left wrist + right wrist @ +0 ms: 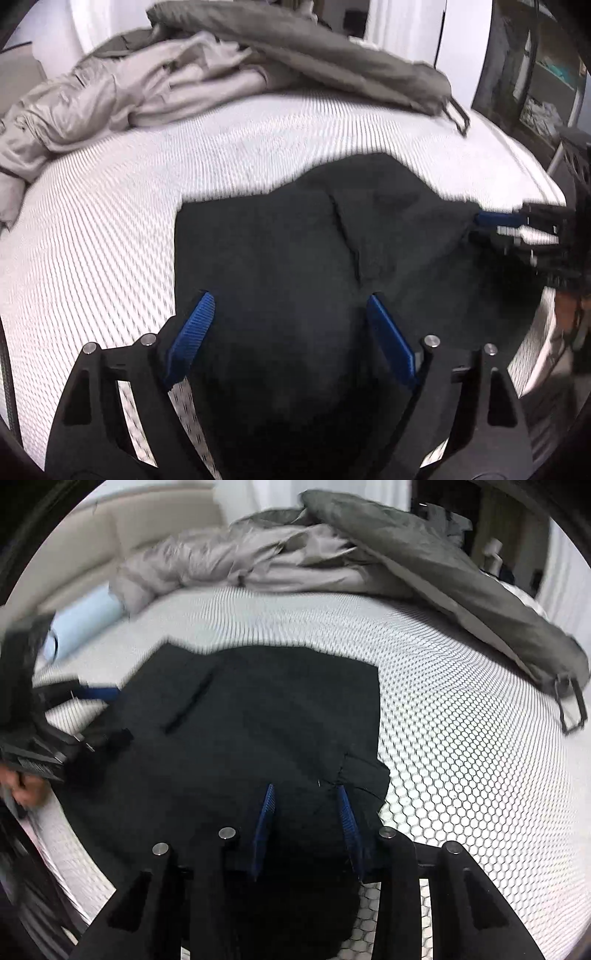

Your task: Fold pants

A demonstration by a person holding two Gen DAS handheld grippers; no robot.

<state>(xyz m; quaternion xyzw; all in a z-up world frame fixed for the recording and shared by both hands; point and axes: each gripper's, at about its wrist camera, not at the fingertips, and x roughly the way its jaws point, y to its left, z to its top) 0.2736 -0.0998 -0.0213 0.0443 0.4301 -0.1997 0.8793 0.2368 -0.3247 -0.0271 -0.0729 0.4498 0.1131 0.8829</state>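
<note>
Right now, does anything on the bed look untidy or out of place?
Yes. A heap of crumpled grey bedding lies at the far side of the mattress, with a strap loop hanging loose. The black pants lie flat, but their near right edge is ragged and uneven.

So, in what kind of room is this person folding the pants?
Most likely a bedroom. The black pants lie on a bare white mattress with a honeycomb-textured cover, a crumpled grey duvet is piled at its far side, and a beige padded headboard seems to stand behind it.
</note>
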